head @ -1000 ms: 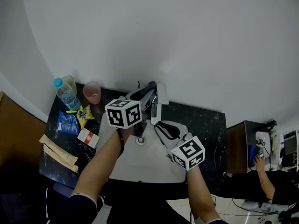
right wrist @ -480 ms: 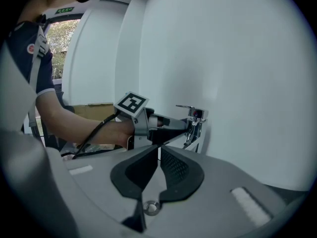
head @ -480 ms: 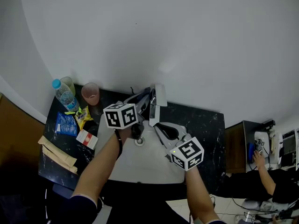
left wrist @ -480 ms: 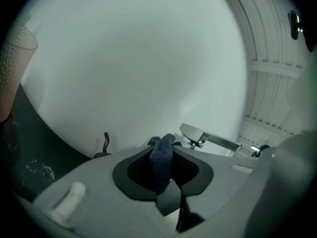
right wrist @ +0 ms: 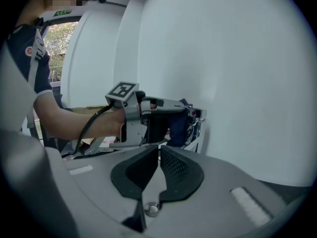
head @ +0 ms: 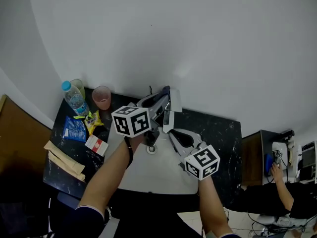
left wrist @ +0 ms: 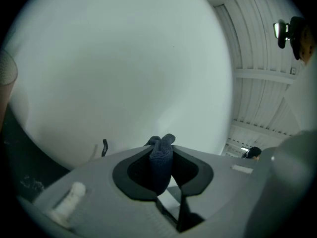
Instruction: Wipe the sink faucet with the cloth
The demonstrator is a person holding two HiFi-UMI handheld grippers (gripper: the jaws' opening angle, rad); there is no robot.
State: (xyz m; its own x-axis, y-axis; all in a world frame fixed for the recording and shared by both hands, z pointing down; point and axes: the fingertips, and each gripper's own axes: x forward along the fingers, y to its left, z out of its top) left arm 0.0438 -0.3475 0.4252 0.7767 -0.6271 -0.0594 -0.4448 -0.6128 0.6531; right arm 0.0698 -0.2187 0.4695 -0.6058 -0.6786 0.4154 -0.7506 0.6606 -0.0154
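In the left gripper view a folded dark blue cloth (left wrist: pixel 161 158) stands pinched between the pads of my left gripper (left wrist: pixel 161 145), with the white wall ahead. The right gripper view shows that cloth (right wrist: pixel 177 128) pressed against the chrome faucet (right wrist: pixel 196 122). From the head view my left gripper (head: pixel 160 103) reaches over the white sink (head: pixel 148 175) to the faucet (head: pixel 173 97) at its back rim. My right gripper (head: pixel 174 134) hovers over the sink's right side, and its jaws (right wrist: pixel 159 148) are shut with nothing between them.
On the dark counter left of the sink stand a water bottle (head: pixel 74 99) and a pink cup (head: pixel 102 97), with snack packets (head: pixel 91 121), a blue packet (head: pixel 74 129), a small red and white box (head: pixel 96 144) and paper bags (head: pixel 62 160). A seated person (head: pixel 285 192) is far right.
The left gripper with the cloth shifted slightly down-left along the faucet, then came back up. The right gripper stayed over the sink.
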